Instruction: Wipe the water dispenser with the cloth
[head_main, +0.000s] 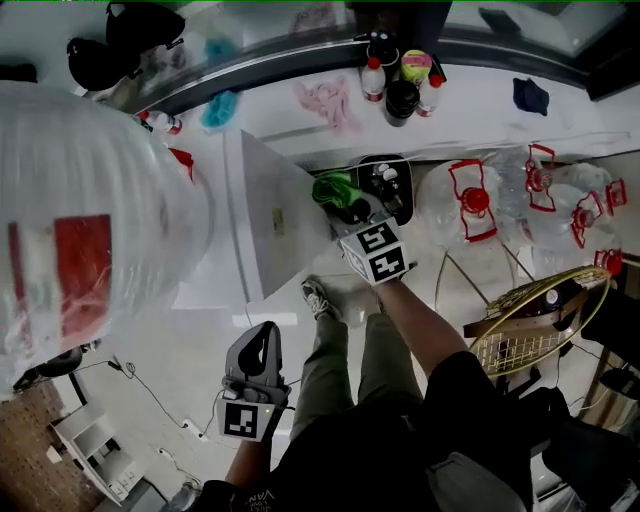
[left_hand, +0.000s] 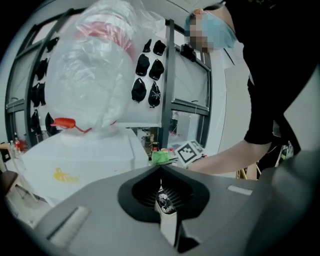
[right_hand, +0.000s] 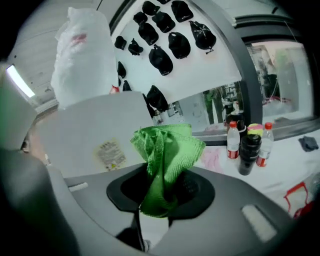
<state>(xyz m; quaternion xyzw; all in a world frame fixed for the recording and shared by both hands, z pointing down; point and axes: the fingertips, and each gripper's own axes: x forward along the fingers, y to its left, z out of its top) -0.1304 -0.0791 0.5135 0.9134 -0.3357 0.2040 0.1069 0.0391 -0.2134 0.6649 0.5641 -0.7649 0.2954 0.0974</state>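
The white water dispenser (head_main: 270, 215) stands at the left, carrying a large water bottle (head_main: 90, 230) wrapped in clear plastic. My right gripper (head_main: 345, 205) is shut on a bunched green cloth (head_main: 335, 190), right beside the dispenser's side panel. In the right gripper view the cloth (right_hand: 167, 150) rises out of the jaws before the dispenser (right_hand: 95, 140), just right of a printed label. My left gripper (head_main: 262, 345) hangs low by the person's leg, apart from the dispenser, shut and holding nothing. The left gripper view shows the dispenser (left_hand: 80, 160), the bottle (left_hand: 95, 75) and the cloth (left_hand: 161, 157) ahead.
Small drink bottles (head_main: 400, 80) and a pink rag (head_main: 325, 100) lie on the ledge behind. Several empty water jugs with red handles (head_main: 500, 195) and a wire basket (head_main: 540, 320) crowd the right. Black caps (right_hand: 165, 30) hang on the wall.
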